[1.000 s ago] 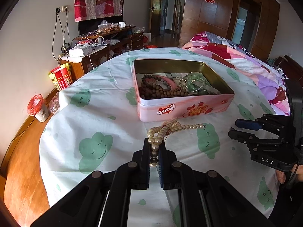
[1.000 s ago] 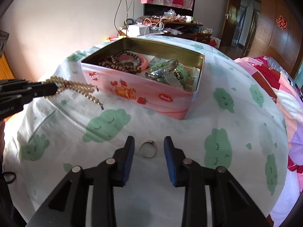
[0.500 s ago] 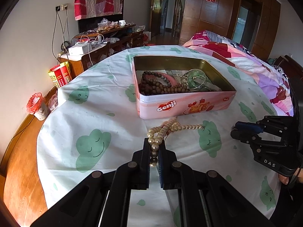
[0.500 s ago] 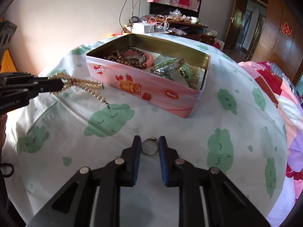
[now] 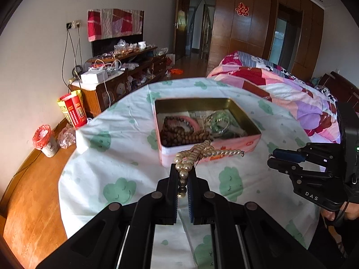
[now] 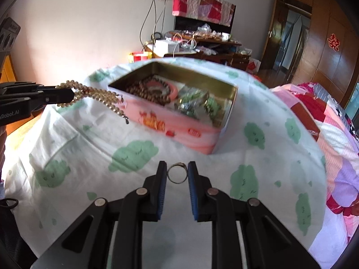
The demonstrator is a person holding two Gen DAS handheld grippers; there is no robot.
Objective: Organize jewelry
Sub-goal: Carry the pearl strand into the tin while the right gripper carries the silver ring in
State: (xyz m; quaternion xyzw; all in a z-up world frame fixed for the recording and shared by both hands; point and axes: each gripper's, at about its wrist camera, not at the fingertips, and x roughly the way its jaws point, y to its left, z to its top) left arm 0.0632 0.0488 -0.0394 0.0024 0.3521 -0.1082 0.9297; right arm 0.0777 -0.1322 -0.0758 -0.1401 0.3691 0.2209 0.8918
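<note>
The left tool (image 5: 182,174) is clamped nearly shut on a pearl necklace (image 5: 197,154), a doubled strand of round, glossy cream beads that loops out past the fingertips and hangs clear of the cloth, its clasp end dangling just in front of the near wall of the tin. From the right wrist view the strand (image 6: 98,95) droops from the black tool (image 6: 65,95) beside the tin's left corner. The right tool (image 6: 177,171) grips a thin metal ring (image 6: 177,173) between its blue ribbed pads (image 6: 192,179), the jaws only as far apart as the ring is wide, held above the tablecloth (image 6: 89,148), a white fabric printed with green smiling clouds. The rectangular pink tin (image 6: 179,130), gold inside, holds dark wooden beads (image 5: 179,134), a pink bangle (image 5: 190,121) and green glassy pieces (image 6: 195,99).
</note>
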